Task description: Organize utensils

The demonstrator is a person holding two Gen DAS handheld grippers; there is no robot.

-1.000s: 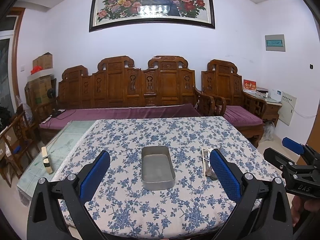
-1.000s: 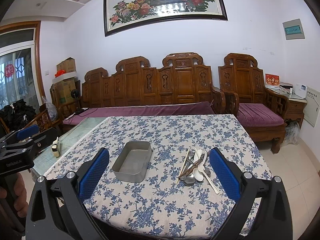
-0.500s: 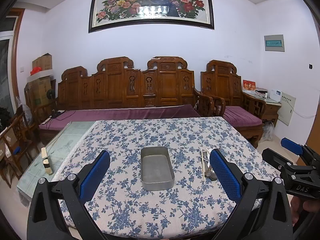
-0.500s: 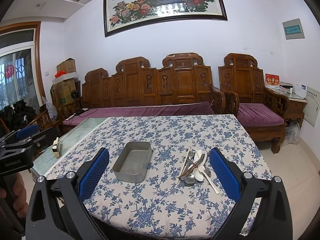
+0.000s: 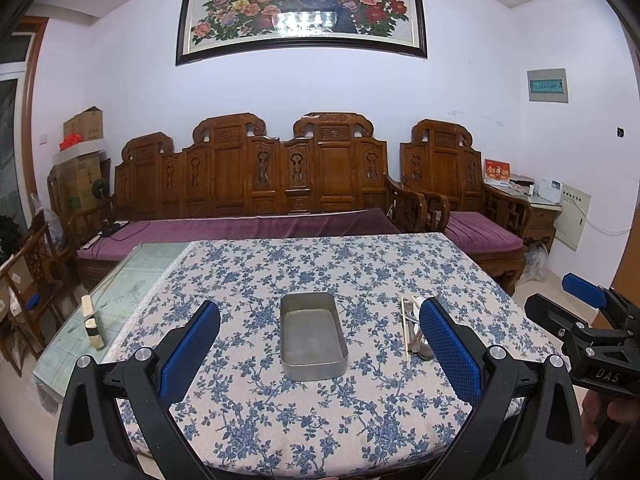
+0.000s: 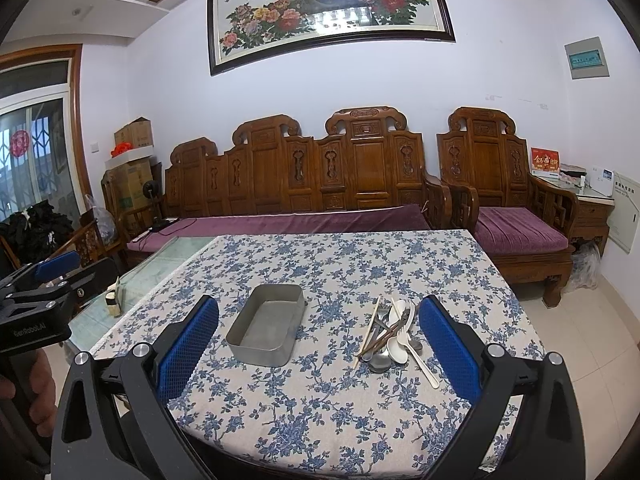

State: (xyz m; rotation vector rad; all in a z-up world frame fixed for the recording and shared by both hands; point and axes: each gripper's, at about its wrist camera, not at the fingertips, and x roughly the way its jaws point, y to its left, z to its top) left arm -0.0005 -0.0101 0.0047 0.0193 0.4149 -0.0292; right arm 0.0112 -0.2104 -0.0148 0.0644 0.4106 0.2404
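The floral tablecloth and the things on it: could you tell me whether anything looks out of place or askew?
Yes. The spoons and chopsticks lie in a crisscrossed heap on the blue floral tablecloth, right of the empty rectangular metal tray, none inside it. The cloth also leaves the glass tabletop bare on the left.

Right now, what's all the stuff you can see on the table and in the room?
Metal tray: one, grey, empty, mid-table.
Utensil pile: spoons and chopsticks, white, silver, brown, right of the tray; count unclear.
Tablecloth: one, blue flowers on white, covering most of the table.
Wooden bench: one, brown, purple cushion, behind the table.
Armchair: one, brown, right of the bench.
Painting: one, peacock and flowers, on the wall.
Left gripper: one, black with blue pads, open.
Right gripper: one, same colours, open.
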